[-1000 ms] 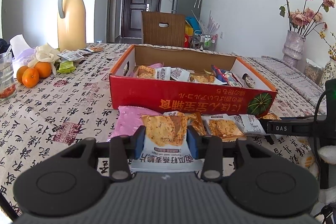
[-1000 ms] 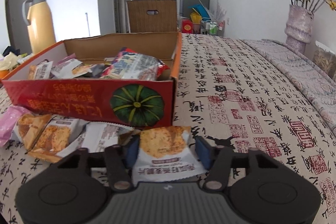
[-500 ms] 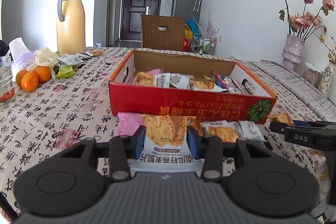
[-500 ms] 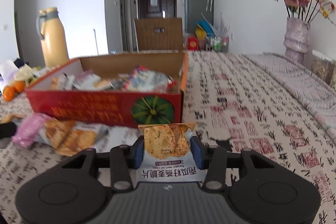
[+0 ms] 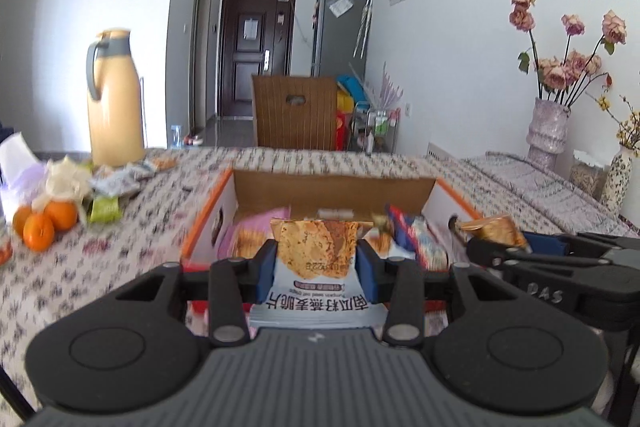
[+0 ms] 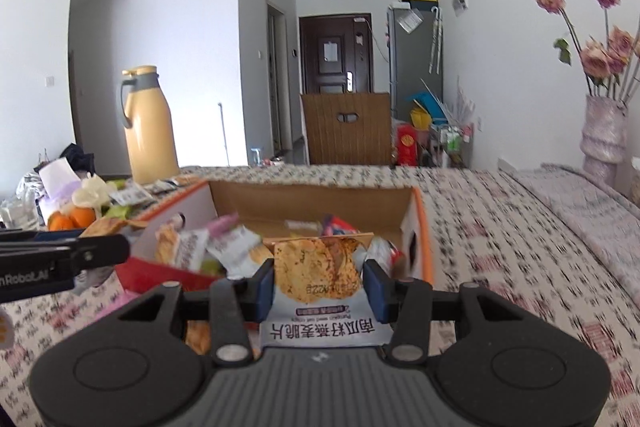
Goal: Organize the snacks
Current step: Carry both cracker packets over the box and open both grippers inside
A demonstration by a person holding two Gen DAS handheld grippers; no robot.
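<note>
both packets have come up off the tablecloth: my left gripper (image 5: 316, 263) is clenched on a crisp packet (image 5: 314, 259), my right gripper (image 6: 319, 283) on its twin (image 6: 316, 275), both now at centre frame over the red box (image 6: 420, 227), ready to drop in.

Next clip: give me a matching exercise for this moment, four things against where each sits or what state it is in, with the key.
Things:
1. left gripper
2. oranges
3. jug
4. vase

Places or states:
A. far right, holding dried roses
B. jaws shut on a cracker packet in front of the open snack box
C. standing at the far left edge of the table, yellow with a grey handle
D. clustered on the tablecloth at the left, in front of the jug

Pairs: 1-B, 2-D, 3-C, 4-A
</note>
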